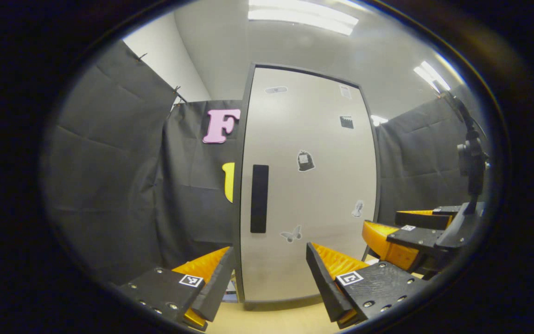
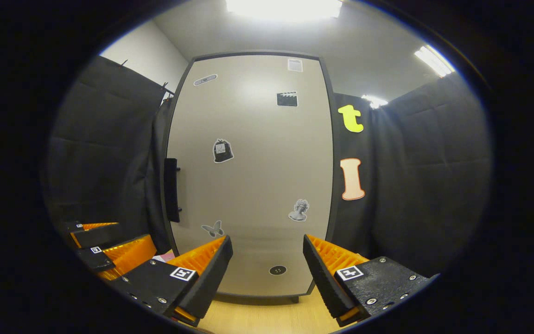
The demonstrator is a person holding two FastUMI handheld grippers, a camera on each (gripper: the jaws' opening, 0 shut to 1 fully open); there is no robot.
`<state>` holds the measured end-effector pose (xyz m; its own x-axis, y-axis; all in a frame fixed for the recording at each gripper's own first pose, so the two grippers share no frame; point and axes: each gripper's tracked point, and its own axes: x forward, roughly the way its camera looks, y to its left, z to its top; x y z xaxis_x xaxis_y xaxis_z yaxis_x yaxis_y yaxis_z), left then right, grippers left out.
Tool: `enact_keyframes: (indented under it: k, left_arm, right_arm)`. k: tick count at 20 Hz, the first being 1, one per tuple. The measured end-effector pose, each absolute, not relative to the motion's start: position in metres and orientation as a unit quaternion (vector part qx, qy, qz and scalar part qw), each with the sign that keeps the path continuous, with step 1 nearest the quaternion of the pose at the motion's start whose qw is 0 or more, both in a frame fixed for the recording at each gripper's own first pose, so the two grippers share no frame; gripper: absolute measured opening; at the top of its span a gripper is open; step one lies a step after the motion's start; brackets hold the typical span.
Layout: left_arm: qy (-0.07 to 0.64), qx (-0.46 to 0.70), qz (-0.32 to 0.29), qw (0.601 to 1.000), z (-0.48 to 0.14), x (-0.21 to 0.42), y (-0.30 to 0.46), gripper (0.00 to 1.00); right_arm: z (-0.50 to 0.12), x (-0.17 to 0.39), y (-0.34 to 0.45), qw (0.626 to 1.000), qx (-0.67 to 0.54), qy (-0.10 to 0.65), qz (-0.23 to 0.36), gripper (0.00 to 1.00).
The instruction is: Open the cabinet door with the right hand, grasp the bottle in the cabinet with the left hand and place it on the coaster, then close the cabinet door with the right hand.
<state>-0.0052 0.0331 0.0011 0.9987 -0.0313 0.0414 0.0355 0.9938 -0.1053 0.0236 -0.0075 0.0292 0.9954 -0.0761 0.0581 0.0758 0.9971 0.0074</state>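
The right gripper (image 2: 267, 266) has its two fingers spread wide with nothing between them, and it points at the lower part of the cabinet door (image 2: 253, 176), near it but not touching. The left gripper (image 1: 269, 273) is also wide open and empty, and it faces the same door from a place more to the left, so the handle (image 1: 258, 198) stands just above its gap. In the right gripper view this handle is a dark vertical bar at the left edge of the door, up and to the left of the right gripper's fingers. The door is shut and flat in its frame, so the bottle is hidden behind it and I cannot say where it stands inside; the coaster I cannot find with certainty. I judge that the first step, opening the door, is not yet begun. The next move asks the right gripper to go up and to the left, put its fingers around the bar, close on it and pull, while the left one waits out of the door's swing.
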Motion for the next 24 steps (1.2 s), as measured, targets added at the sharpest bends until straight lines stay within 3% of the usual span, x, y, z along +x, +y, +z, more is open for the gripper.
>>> enact_keyframes:
  k: [1,3,4,6,8,10,11,14,19,20,21,23,24]
  left_arm:
    - [-0.011,-0.051,-0.019,0.998,-0.005,-0.009,0.034,0.88]
    - [-0.001,-0.041,-0.017,0.999,-0.012,-0.017,0.04,0.93]
    - [0.001,-0.035,-0.014,0.999,-0.015,-0.022,0.046,0.88]
    - [0.003,-0.031,-0.014,0.999,-0.021,-0.032,0.053,0.92]
    - [-0.008,-0.05,-0.028,0.998,-0.02,-0.043,0.054,0.88]
    - [-0.032,-0.084,-0.037,0.995,-0.012,-0.054,0.061,0.93]
    - [-0.046,-0.107,-0.047,0.992,-0.007,-0.055,0.062,0.83]
    - [-0.038,-0.135,-0.092,0.986,-0.009,-0.058,0.054,0.88]
    - [-0.007,-0.084,-0.061,0.995,-0.028,-0.066,0.082,0.88]
    - [-0.005,-0.084,-0.053,0.995,-0.03,-0.068,0.089,0.93]
    - [-0.006,-0.086,-0.045,0.995,-0.032,-0.069,0.096,0.88]
    - [-0.006,-0.086,-0.029,0.996,-0.036,-0.074,0.111,0.88]
    - [-0.004,-0.084,-0.02,0.996,-0.039,-0.076,0.12,0.93]
  right_arm:
    - [0.033,0.027,-0.007,0.999,0.003,-0.03,-0.04,0.94]
    - [0.039,0.035,-0.001,0.999,0.005,-0.034,-0.035,0.94]
    - [0.042,0.039,0.001,0.999,0.005,-0.036,-0.036,0.95]
    - [0.047,0.046,0.009,0.999,0.004,-0.038,-0.031,0.95]
    - [0.056,0.053,0.02,0.999,0.001,-0.043,-0.023,0.94]
    - [0.067,0.06,0.036,0.998,-0.008,-0.058,-0.012,0.94]
    - [0.072,0.064,0.044,0.998,-0.014,-0.061,-0.008,0.94]
    - [0.08,0.073,0.077,0.997,-0.025,-0.068,0.013,0.94]
    - [0.087,0.091,0.13,0.995,-0.034,-0.077,0.051,0.94]
    - [0.087,0.097,0.137,0.995,-0.034,-0.074,0.057,0.94]
    - [0.085,0.104,0.144,0.995,-0.032,-0.07,0.061,0.94]
    - [0.078,0.12,0.155,0.996,-0.028,-0.052,0.065,0.96]
    - [0.075,0.125,0.156,0.997,-0.026,-0.046,0.062,0.95]
